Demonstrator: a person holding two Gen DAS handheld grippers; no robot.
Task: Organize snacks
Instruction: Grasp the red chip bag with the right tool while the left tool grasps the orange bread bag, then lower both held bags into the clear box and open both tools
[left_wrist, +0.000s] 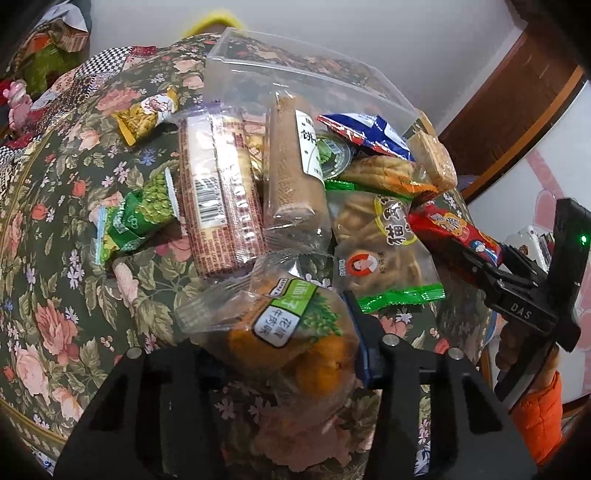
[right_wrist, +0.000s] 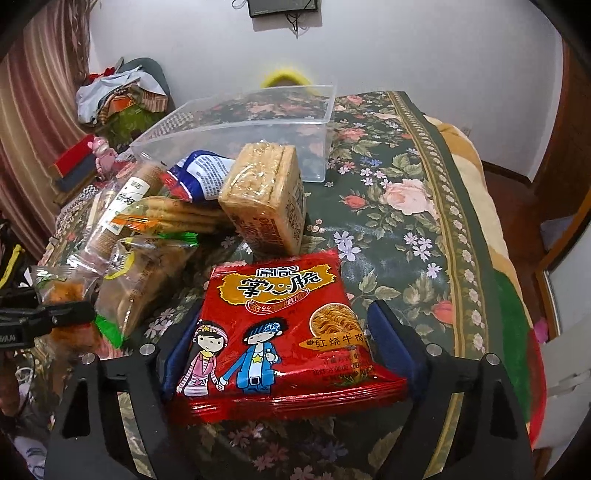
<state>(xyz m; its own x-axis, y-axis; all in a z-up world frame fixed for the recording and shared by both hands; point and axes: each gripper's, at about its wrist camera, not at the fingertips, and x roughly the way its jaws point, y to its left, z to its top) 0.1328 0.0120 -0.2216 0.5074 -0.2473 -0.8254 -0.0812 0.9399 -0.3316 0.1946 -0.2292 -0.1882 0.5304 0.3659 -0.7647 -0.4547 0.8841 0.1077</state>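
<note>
My left gripper (left_wrist: 284, 354) is shut on a clear packet of orange snacks with a green label (left_wrist: 291, 314); its left finger is hidden behind the packet. In the right wrist view this gripper (right_wrist: 62, 314) shows at the left edge. My right gripper (right_wrist: 286, 314) is shut on a red noodle-snack packet (right_wrist: 280, 332), its blue pads against both side edges. From the left wrist view, that gripper (left_wrist: 476, 258) holds the red packet (left_wrist: 450, 229) at the right. A clear plastic bin (right_wrist: 236, 122) stands behind a pile of snacks, among them a cracker block (right_wrist: 266, 199) and a long biscuit sleeve (left_wrist: 221, 199).
A floral cloth (right_wrist: 406, 184) covers the table; its edge (right_wrist: 491, 236) falls away on the right. Green pea packets (left_wrist: 147, 210) and a yellow packet (left_wrist: 144, 118) lie left of the pile. Clutter (right_wrist: 110, 99) fills the far left. An orange sleeve (left_wrist: 539, 406) shows behind my right gripper.
</note>
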